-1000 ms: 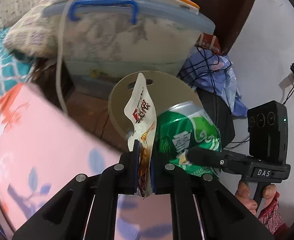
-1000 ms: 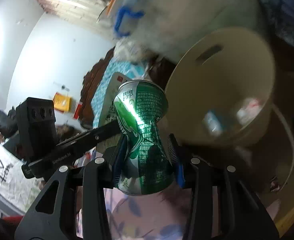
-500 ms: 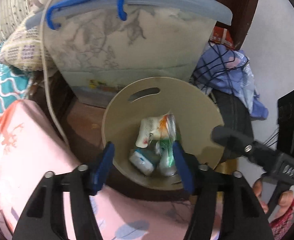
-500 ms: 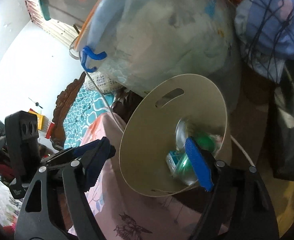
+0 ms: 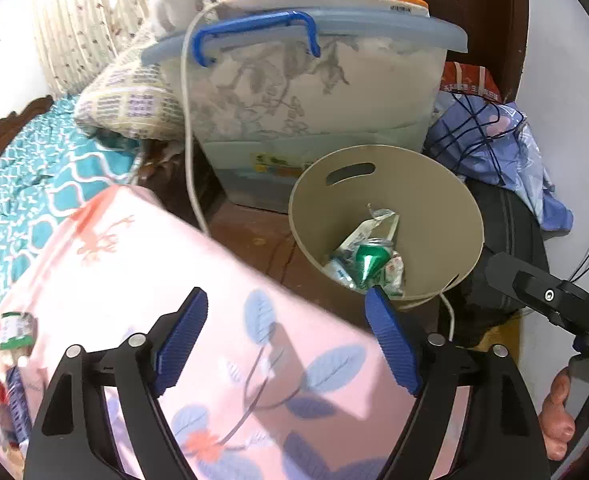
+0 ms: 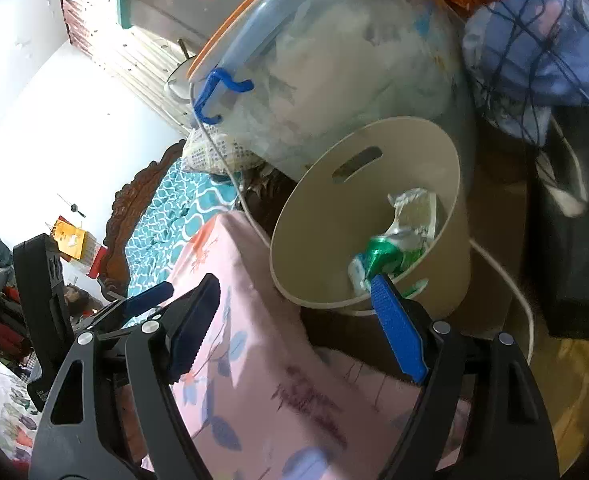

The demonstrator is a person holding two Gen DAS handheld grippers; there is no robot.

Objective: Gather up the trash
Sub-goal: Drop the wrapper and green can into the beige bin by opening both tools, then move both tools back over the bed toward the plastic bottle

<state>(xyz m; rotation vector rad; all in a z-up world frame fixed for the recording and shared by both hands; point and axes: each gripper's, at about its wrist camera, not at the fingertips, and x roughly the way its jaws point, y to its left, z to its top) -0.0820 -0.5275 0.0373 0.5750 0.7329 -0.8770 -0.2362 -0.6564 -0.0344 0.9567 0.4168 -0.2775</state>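
A beige round bin (image 5: 446, 196) (image 6: 314, 236) stands on a dark wooden surface beside the bed. Inside it lie a crushed green can (image 5: 368, 258) (image 6: 382, 254), a white snack wrapper (image 5: 368, 228) (image 6: 412, 212) and other small packets. My left gripper (image 5: 284, 336) is open and empty over the pink floral bedding, back from the bin. My right gripper (image 6: 294, 320) is open and empty, just short of the bin's near rim; it also shows at the right edge of the left wrist view (image 5: 550, 296). A small green-labelled item (image 5: 16, 330) lies on the bedding at far left.
A large clear storage box (image 5: 306, 112) with blue handle and orange-lidded box on top stands behind the bin. A white cable (image 5: 188, 148) hangs down beside it. Blue cloth (image 5: 506, 148) and a black bag (image 5: 510, 232) lie to the right. Pink floral bedding (image 5: 142, 280) fills the foreground.
Both grippers opened: the left let go of the snack wrapper and the right let go of the green can, which now lie in the bin. Both grippers have drawn back from the bin.
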